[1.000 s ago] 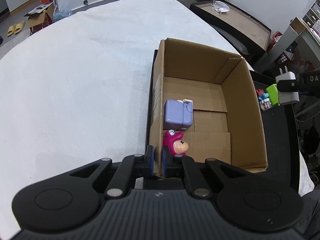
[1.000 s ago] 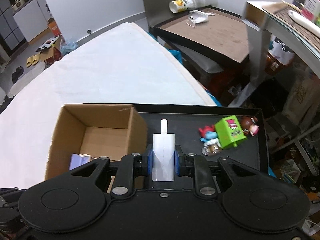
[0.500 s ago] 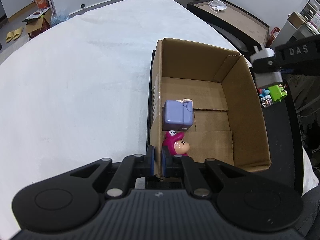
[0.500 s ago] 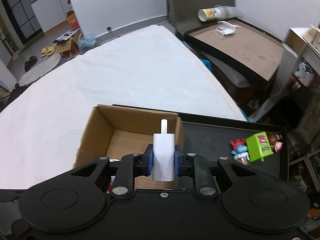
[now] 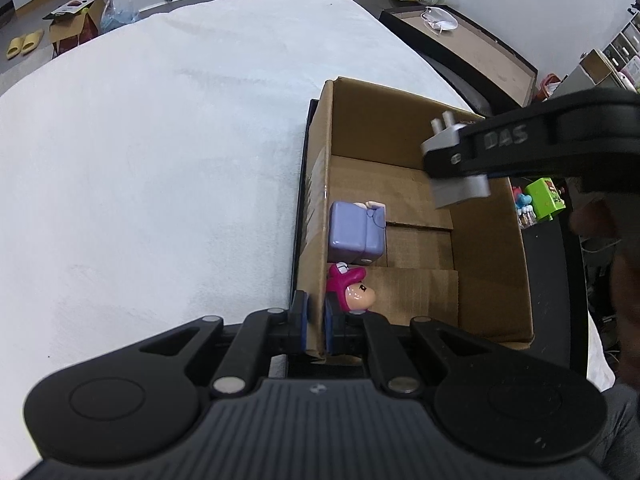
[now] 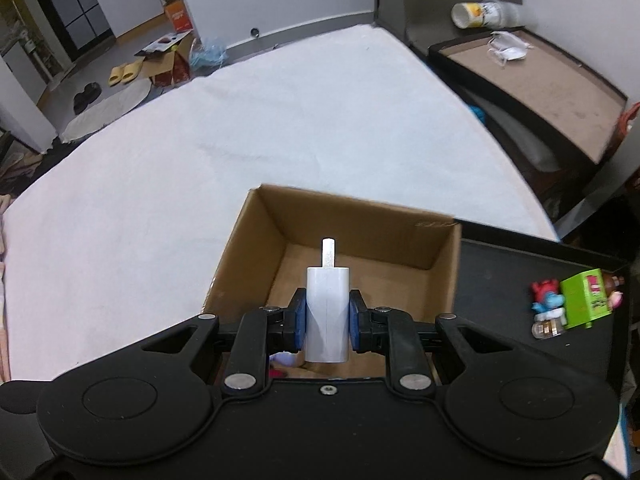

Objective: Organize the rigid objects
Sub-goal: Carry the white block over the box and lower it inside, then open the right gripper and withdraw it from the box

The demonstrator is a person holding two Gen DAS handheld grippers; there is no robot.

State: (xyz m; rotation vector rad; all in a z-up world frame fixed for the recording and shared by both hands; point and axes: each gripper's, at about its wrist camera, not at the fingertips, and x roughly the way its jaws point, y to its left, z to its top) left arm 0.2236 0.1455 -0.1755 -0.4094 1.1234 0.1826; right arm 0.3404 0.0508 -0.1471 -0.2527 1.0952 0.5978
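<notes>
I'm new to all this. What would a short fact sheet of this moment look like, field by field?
Left gripper: shut on the near wall of the open brown cardboard box
Right gripper: shut on a white plug-in charger, prongs pointing away, above the box
Inside box: lilac block toy; pink-hooded figurine
Outside box: green cube toy and blue-and-red figurine on a black tray
Surface: white cloth-covered table

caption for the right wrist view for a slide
Right gripper holds a white plug adapter above the open cardboard box.
</notes>
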